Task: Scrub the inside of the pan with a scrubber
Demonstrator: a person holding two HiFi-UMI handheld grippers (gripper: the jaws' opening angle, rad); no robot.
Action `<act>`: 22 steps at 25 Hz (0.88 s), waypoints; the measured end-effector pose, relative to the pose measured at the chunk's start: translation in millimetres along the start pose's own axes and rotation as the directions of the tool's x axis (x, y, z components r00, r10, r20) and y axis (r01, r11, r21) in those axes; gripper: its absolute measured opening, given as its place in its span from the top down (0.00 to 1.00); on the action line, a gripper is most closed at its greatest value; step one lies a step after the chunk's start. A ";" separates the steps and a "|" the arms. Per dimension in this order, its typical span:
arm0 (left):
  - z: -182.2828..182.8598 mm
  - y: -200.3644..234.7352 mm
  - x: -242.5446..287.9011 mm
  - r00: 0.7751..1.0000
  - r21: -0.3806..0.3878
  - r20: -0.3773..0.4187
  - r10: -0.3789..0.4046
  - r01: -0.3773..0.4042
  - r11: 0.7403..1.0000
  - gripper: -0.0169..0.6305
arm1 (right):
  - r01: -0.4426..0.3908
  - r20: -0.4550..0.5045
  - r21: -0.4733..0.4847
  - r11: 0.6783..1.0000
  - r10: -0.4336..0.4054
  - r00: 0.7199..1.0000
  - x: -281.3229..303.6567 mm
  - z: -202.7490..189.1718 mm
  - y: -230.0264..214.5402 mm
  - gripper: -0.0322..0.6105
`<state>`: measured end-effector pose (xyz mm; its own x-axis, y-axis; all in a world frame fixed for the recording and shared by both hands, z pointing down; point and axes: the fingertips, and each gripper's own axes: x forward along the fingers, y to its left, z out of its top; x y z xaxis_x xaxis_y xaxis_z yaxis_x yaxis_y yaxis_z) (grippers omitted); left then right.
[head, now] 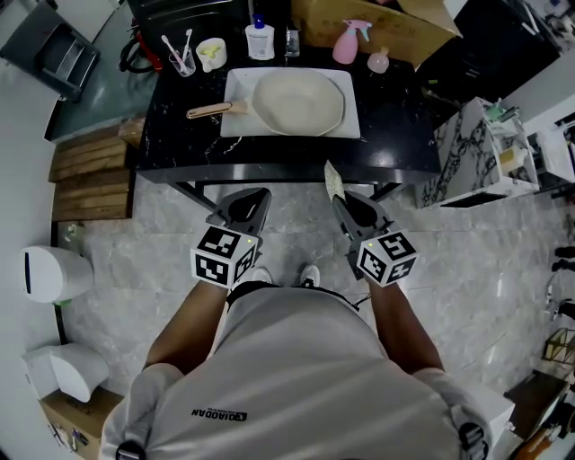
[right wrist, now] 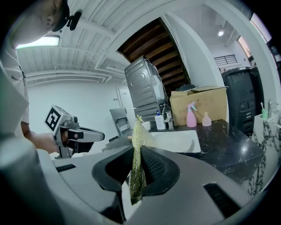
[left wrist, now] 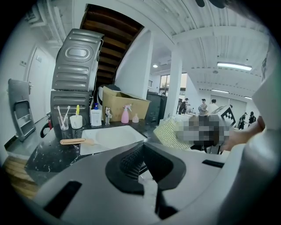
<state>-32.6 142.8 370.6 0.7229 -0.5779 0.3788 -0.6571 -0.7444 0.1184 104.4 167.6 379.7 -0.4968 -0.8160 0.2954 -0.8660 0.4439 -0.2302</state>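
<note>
A cream pan [head: 298, 101] with a wooden handle [head: 208, 110] lies on a white tray [head: 235, 112] on the black counter; it also shows as the pan [left wrist: 116, 135] in the left gripper view. My right gripper [head: 340, 190] is shut on a thin yellow-green scrubber [right wrist: 138, 149], which stands up from its jaws as the scrubber [head: 334, 181] in front of the counter edge. My left gripper [head: 259, 196] is shut with nothing in it, level with the right one. Both are held below the counter, short of the pan.
Along the counter's back stand a toothbrush cup [head: 180, 59], a white mug [head: 210, 53], a pump bottle [head: 260, 39], a pink spray bottle [head: 347, 43] and a cardboard box [head: 377, 20]. Wooden steps [head: 88, 175] lie left, a marbled stand [head: 476, 157] right.
</note>
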 end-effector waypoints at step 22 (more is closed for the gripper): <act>1.0 6.5 -9.0 1.000 0.016 0.014 0.014 -0.014 1.000 0.95 | 0.009 0.006 -0.003 1.000 -0.009 1.000 -0.1 0.1 7.5 0.83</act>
<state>-43.2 142.8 367.1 0.7164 -0.5931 0.3673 -0.6640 -0.7412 0.0984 98.0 170.9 377.8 -0.4888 -0.8220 0.2921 -0.8705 0.4377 -0.2250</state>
